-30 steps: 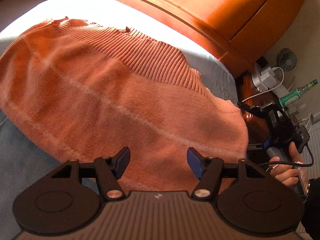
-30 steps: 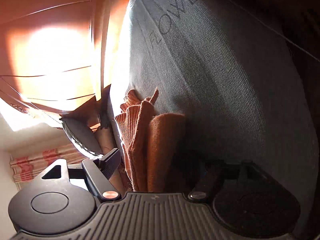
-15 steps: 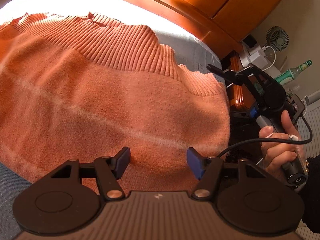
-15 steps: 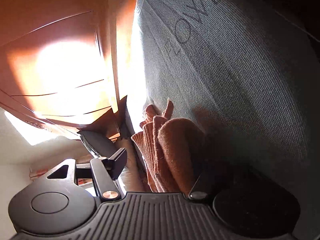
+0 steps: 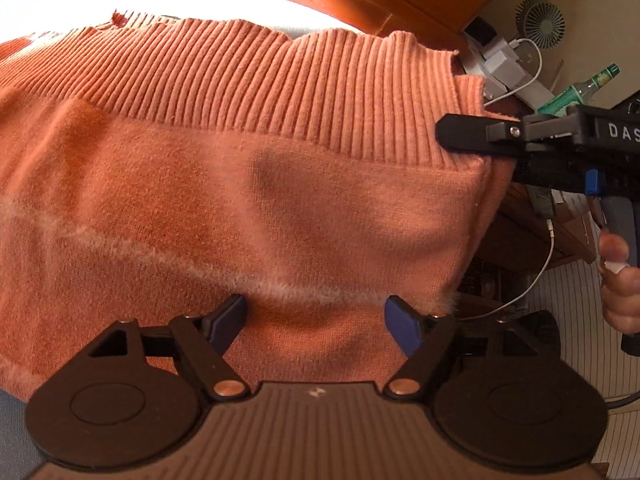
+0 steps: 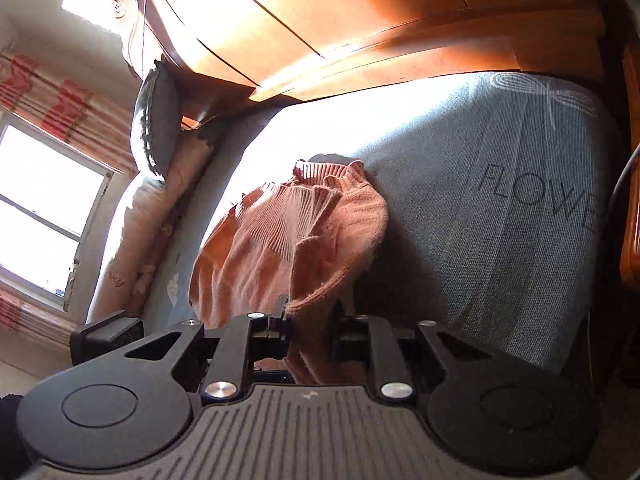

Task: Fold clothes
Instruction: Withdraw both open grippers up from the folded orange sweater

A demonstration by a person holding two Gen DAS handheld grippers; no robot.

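Grey woven bedspread, fuzzy orange ribbed sweater, right hand-held gripper pinching its edge, left hand-held gripper spread wide.

Hard sunlight from the window, blown-out glare on the bedsheet, deep shadows, fisheye-warped edges

Orange ribbed sweater with pale stripe, seemingly grey-blue lettered bedcover

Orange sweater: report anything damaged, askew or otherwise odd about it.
The orange sweater has small ragged holes in its ribbed hem near the far edge, seen from the left wrist. It also lies bunched, one corner lifted by the right gripper. The left gripper is open.
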